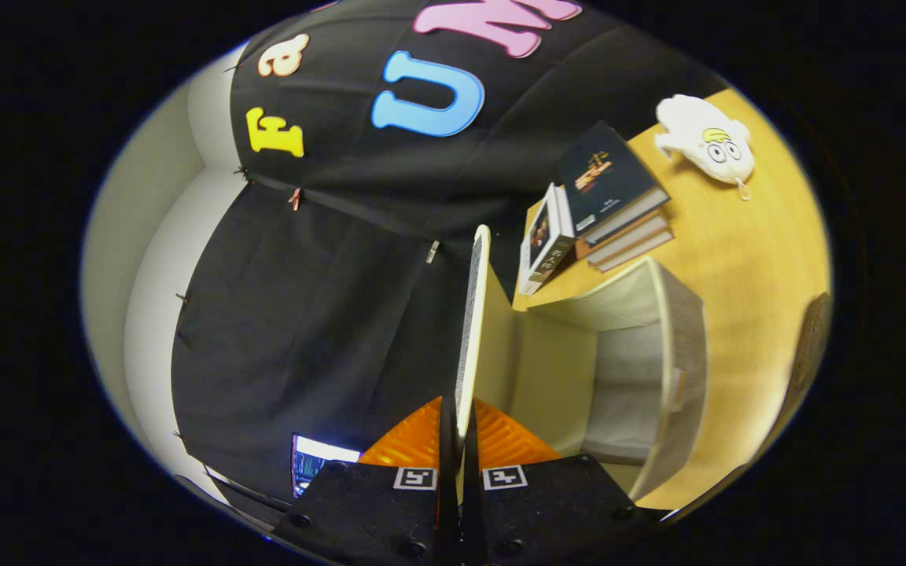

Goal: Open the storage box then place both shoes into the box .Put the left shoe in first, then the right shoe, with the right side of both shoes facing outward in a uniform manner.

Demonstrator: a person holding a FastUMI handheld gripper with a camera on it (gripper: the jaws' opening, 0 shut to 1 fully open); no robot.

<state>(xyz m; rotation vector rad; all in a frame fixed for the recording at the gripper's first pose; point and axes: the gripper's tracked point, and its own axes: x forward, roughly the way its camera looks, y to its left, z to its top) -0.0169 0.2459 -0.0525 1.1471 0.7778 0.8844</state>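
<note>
My gripper (461,428) is shut on the thin edge of the storage box's lid (473,314), both fingers pressing on it. The lid stands lifted, seen edge-on, running straight ahead from between the fingers. Just right of the lid the grey fabric storage box (677,346) lies open, its pale lined inside (555,369) visible with nothing seen in it. The view is rolled, so the wooden table (744,251) appears tilted.
Beyond the box a stack of books (614,196) lies on the table, with one more book (546,240) leaning against it. A white plush toy (708,141) lies farther off. A lit screen (315,460) shows left of the fingers.
</note>
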